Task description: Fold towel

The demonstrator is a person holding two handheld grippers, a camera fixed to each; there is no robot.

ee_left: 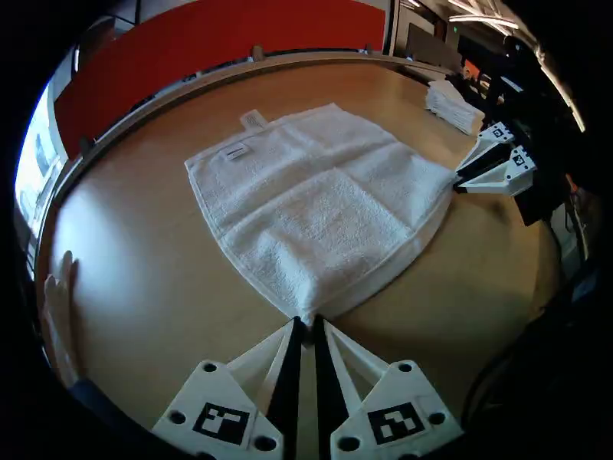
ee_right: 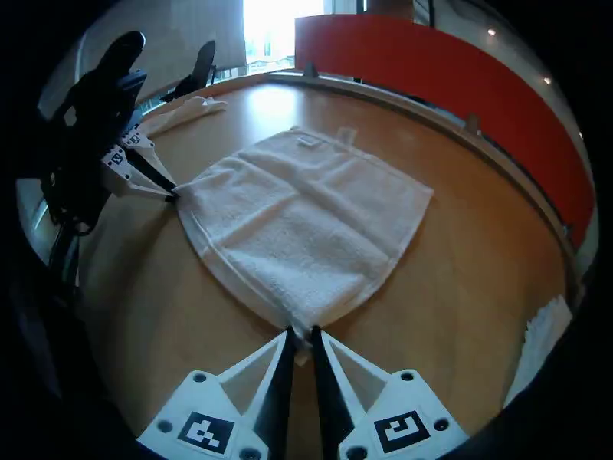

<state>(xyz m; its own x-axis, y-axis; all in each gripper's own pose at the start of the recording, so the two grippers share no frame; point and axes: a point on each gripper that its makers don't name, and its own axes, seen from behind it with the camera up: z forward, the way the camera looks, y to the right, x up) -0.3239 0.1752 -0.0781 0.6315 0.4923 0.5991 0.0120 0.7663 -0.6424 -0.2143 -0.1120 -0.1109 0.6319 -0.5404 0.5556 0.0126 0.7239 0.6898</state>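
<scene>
A white towel (ee_left: 314, 199) lies flat on the wooden table (ee_left: 153, 261), folded over once, with a small label near its far edge. My left gripper (ee_left: 306, 326) is shut on the towel's near corner. In the same view my right gripper (ee_left: 457, 182) pinches the neighbouring corner at the right. The right gripper view has the towel (ee_right: 306, 222) spread ahead, my right gripper (ee_right: 301, 335) shut on its near corner, and my left gripper (ee_right: 173, 192) holding the corner at the left.
A stack of folded white towels (ee_left: 454, 105) sits at the table's far right. Another white cloth (ee_right: 184, 111) lies at the far left of the right gripper view. A red panel (ee_left: 222, 38) runs behind the table's curved edge.
</scene>
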